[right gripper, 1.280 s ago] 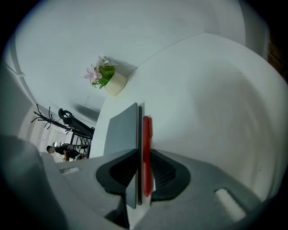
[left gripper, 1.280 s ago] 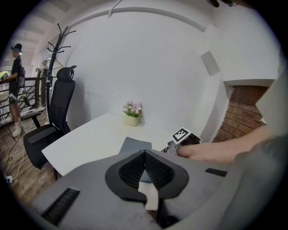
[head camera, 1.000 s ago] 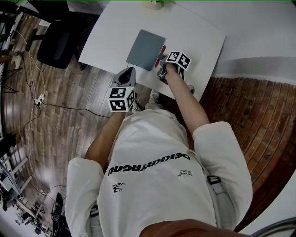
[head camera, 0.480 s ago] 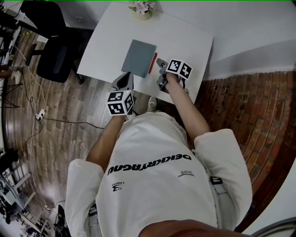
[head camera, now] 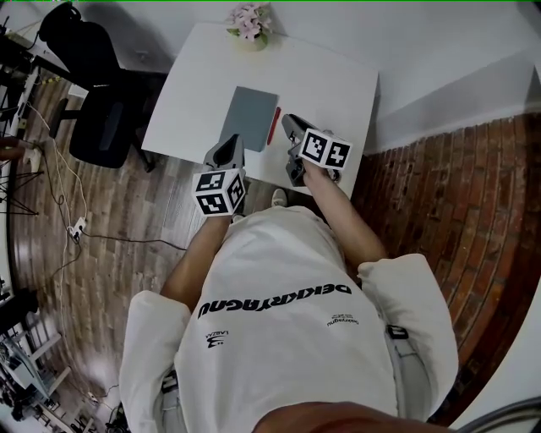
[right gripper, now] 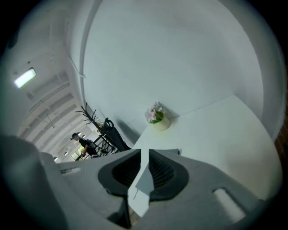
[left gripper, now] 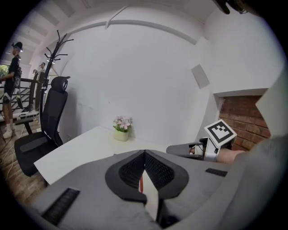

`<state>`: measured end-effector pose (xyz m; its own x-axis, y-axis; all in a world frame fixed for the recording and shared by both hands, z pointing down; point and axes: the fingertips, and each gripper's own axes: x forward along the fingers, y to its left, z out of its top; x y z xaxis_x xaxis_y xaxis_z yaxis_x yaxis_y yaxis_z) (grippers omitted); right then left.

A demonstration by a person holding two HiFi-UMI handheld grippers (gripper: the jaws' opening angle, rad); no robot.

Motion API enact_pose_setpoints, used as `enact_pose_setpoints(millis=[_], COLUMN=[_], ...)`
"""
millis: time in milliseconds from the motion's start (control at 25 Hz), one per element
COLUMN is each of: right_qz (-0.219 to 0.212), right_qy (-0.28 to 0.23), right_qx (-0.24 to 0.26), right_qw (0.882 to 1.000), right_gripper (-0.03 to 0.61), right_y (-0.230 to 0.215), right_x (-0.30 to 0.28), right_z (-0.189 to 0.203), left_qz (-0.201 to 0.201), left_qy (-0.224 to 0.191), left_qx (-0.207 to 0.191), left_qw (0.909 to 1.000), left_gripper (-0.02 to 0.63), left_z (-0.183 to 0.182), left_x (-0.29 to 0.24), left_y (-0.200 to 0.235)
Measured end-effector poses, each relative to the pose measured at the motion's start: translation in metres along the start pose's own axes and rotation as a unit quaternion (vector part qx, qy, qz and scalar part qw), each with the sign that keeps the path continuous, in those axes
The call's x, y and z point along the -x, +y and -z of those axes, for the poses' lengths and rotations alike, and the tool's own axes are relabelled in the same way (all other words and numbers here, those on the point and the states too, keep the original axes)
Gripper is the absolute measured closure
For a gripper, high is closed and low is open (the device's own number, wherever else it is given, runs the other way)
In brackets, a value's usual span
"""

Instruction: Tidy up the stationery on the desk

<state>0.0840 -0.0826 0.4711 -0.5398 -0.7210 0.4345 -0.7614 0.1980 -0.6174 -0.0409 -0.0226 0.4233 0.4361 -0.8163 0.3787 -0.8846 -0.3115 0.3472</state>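
Head view is showing a person (head camera: 279, 313) in a white shirt standing at the near edge of a white desk (head camera: 194, 84), with a gripper in each hand. A grey notebook (head camera: 250, 117) is lying flat near the middle of the desk. A red pen (head camera: 273, 125) is lying just beside its right edge, in line with that edge. A flowerpot (head camera: 248, 23) is sitting at the far edge, and a black chair (head camera: 100, 110) is standing off the desk's left side.

The left gripper (head camera: 236, 139) is hanging over the near edge of the desk, close to the notebook's near corner and pointing across the desk. In the left gripper view its jaws are meeting at the tips with nothing between them. The pen is showing on the desk beyond them.

The right gripper (head camera: 288, 121) is hovering near the pen's near end, apart from it. In the right gripper view its jaws are standing a narrow slit apart, having just been closing, and they are gripping nothing. Only the notebook's grey cover, down on the desk, is showing through the gap.
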Motion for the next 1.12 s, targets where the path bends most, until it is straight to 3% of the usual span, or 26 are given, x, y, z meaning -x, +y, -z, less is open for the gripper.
enact_pose_setpoints(millis=[320, 640, 1120], right_qz=[-0.001, 0.001, 0.003], right_qy=[-0.050, -0.093, -0.087], right_qx=[0.122, 0.198, 0.205], right_qw=[0.991, 0.976, 0.975], right_gripper=[0.572, 0.588, 0.584], right_y=[0.038, 0.060, 0.059], right_x=[0.036, 0.059, 0.058], right_z=[-0.021, -0.013, 0.005], left_qz=[0.003, 0.004, 0.001], left_qy=[-0.022, -0.042, -0.050], left_qx=[-0.028, -0.058, -0.061], left_qw=[0.9993, 0.9974, 0.9969], left_gripper=[0.615, 0.615, 0.615], left_z=[-0.014, -0.020, -0.015], left_x=[0.000, 0.006, 0.006], left_y=[-0.019, -0.029, -0.027])
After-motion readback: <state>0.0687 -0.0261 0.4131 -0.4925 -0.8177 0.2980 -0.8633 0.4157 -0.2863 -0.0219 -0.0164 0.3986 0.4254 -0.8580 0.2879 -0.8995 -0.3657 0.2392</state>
